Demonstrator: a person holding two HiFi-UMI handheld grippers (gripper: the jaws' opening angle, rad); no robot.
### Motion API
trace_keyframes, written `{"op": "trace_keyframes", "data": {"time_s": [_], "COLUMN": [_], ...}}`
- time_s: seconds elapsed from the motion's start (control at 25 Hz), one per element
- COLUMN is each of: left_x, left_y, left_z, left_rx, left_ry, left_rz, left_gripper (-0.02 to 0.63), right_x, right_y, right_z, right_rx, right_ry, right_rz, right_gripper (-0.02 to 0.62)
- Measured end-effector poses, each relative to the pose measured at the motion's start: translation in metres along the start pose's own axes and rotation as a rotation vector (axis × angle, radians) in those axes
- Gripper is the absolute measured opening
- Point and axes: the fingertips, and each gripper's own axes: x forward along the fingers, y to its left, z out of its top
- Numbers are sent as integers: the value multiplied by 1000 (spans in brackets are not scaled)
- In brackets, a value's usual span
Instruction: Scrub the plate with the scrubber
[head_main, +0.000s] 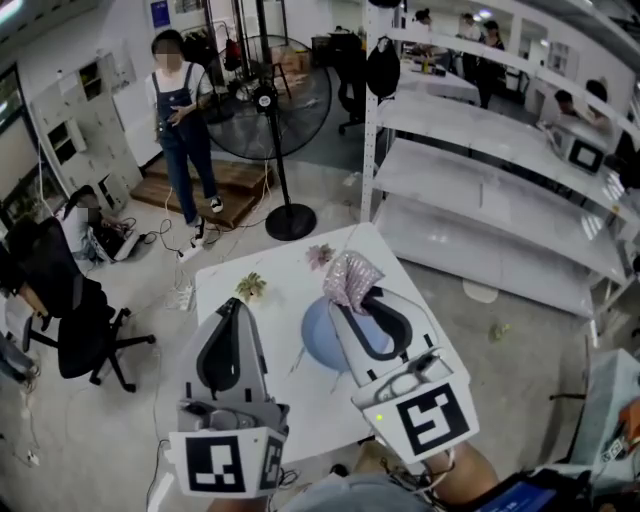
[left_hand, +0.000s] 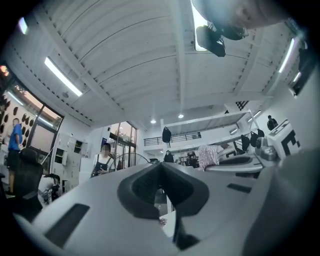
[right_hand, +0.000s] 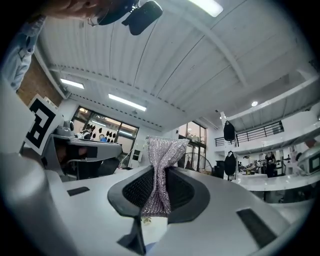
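A round blue plate (head_main: 316, 342) lies on the white table (head_main: 282, 268), its right part hidden under my right gripper (head_main: 352, 296). That gripper is shut on a silvery mesh scrubber (head_main: 350, 277), which sticks out past the fingertips above the plate's far edge. In the right gripper view the scrubber (right_hand: 161, 165) is pinched at its middle between the dark pads of the right gripper (right_hand: 159, 176) and fans out above them. My left gripper (head_main: 232, 304) hangs over the table left of the plate, shut and empty. In its own view the left gripper (left_hand: 160, 170) points up at the room.
Two small scraps lie on the table's far part, one greenish (head_main: 250, 287) and one pinkish (head_main: 320, 255). A standing fan (head_main: 268, 100) and a person (head_main: 185, 130) are beyond the table. An office chair (head_main: 85, 330) stands to the left, white shelving (head_main: 480, 190) to the right.
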Motion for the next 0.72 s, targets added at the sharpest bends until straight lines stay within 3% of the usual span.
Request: {"op": "trace_keyframes", "data": {"time_s": [0.72], "left_x": [0], "left_y": [-17], "left_z": [6], "left_rx": [13], "left_ry": [-25], "left_rz": [-52], "left_gripper": [6], "right_x": [-12], "right_y": [0], "right_z": [2], "right_rx": [-13], "right_ry": [-4], "right_rz": [-45], "right_gripper": [86]}}
